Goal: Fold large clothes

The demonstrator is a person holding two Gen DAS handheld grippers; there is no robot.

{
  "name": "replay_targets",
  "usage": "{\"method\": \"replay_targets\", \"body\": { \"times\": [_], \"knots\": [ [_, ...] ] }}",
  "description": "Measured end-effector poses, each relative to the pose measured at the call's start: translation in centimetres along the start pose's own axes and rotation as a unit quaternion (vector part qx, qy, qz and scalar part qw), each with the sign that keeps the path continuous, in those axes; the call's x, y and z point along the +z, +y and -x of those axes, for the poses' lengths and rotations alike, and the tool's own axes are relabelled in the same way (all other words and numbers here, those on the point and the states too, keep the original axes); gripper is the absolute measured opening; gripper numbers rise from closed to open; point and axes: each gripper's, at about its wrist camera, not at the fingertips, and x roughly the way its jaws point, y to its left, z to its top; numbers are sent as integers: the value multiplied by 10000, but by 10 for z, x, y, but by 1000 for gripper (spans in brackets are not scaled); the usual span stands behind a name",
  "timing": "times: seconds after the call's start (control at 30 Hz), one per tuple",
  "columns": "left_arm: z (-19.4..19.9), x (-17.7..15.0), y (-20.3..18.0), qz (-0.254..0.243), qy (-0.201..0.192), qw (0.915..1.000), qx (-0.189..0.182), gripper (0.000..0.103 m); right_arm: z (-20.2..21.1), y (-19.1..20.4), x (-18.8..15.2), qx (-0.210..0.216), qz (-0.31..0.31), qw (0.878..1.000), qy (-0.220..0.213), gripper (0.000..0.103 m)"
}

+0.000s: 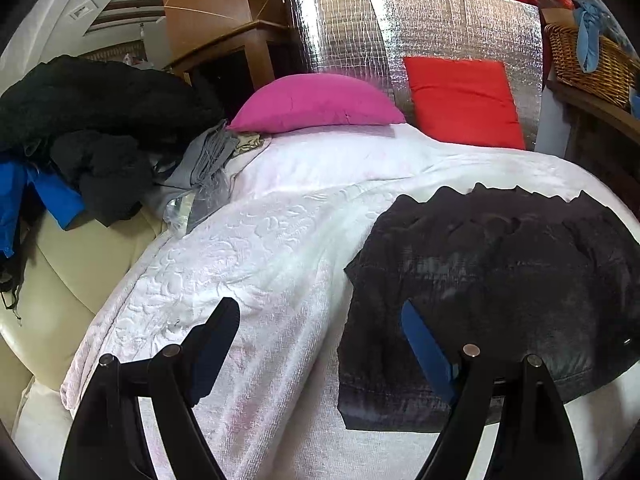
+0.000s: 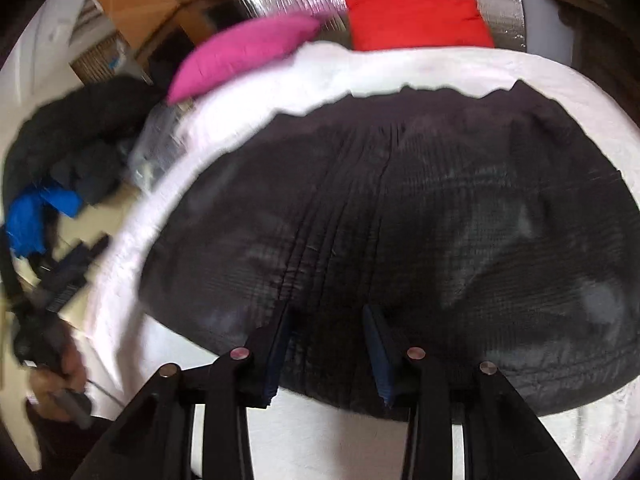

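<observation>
Black quilted jacket lay spread on the white bedspread, looked soft, puffy and kinda slippery, so I'd pinch the near hem. Right gripper sat over that hem, half open, nothing pinched that I could see. Left gripper hung wide open and empty.

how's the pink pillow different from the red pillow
The pink pillow lies flat on the white bed cover; the red pillow stands propped against the silver foil panel. The pink pillow shows a rounded, domed outline, while the red pillow looks squarer with clear corners. The pink pillow is nearer the pile of dark clothes; the red pillow is nearer the wicker basket. Both sit at the far end of the bed, plain-coloured.
</observation>
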Motion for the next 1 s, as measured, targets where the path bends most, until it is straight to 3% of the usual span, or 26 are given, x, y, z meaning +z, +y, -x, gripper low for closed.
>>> {"method": "replay_targets", "body": {
  "times": [0.1,0.27,0.3,0.33,0.43,0.5,0.57,0.63,0.73,0.87,1.0],
  "knots": [
    [-4,-2,-2,-79,51,9999,39,84,9,-8,3,215,-161,9996,9,41],
    [-6,-7,-7,-153,158,9998,10,84,58,-32,3,200,-292,9974,-626,42],
    [-6,-8,-8,-163,151,9998,-2,84,69,-43,3,115,-441,9958,-800,53],
    [-5,-8,-9,-178,140,9997,-7,84,80,-57,3,-64,-639,9928,-1015,58],
    [-5,-9,-14,-237,139,9996,-19,84,98,-90,1,-328,-1062,9860,-1241,61],
    [-6,-9,-18,-281,145,9995,-16,84,102,-109,0,-387,-1283,9831,-1248,61],
    [-8,-10,-21,-331,172,9993,3,84,95,-118,-2,-527,-1378,9836,-1036,61],
    [-11,-12,-25,-369,215,9991,17,84,74,-126,-4,-624,-1495,9853,-544,61],
    [-20,-15,-33,-494,339,9982,42,84,61,-128,-3,-769,-1380,9869,-313,61],
    [-49,-26,-40,-616,983,9932,-95,84,75,-130,-1,-570,-1401,9875,-448,61],
    [-40,-13,-14,-182,876,9955,-313,84,111,-148,2,-532,-1659,9789,-1065,61]
  ]
}}
